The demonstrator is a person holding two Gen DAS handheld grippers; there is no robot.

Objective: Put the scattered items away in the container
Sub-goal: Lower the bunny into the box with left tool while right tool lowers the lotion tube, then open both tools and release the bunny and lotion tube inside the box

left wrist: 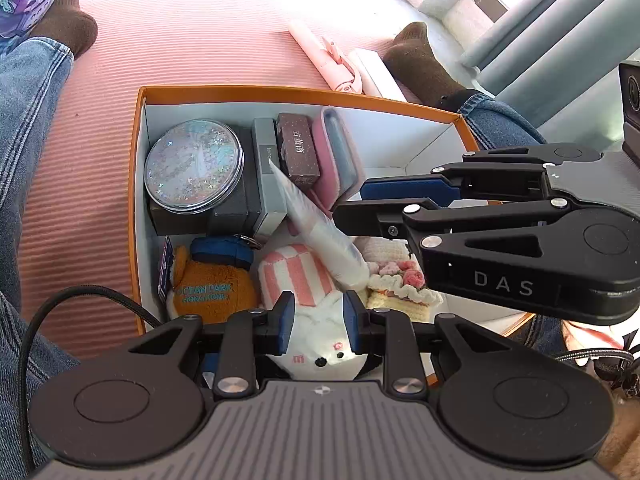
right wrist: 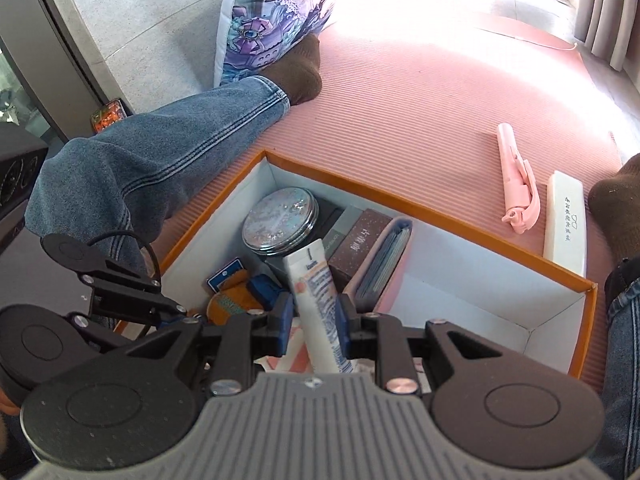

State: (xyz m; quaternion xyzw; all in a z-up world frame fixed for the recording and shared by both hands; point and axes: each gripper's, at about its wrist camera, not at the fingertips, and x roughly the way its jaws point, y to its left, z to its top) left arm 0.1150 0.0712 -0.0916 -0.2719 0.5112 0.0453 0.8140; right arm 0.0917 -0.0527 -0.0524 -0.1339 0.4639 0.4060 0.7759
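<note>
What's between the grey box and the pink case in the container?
A brown box with white characters sits between the grey box and the pink case, inside the orange-rimmed container; the left wrist view shows it clearly, the right wrist view too.

The orange-rimmed box (left wrist: pixel 136 184) lies on the pink mat (left wrist: pixel 88 168), filling the centre. At ten o'clock inside it sits a round glitter tin (left wrist: pixel 194 166). The right gripper (left wrist: pixel 352 204) enters from three o'clock, clamping a white tube (left wrist: pixel 316 228) that slants toward eleven. At six o'clock the left gripper (left wrist: pixel 318 318) stands narrowly parted over a white plush (left wrist: pixel 324 348), seemingly not squeezing it.
</note>
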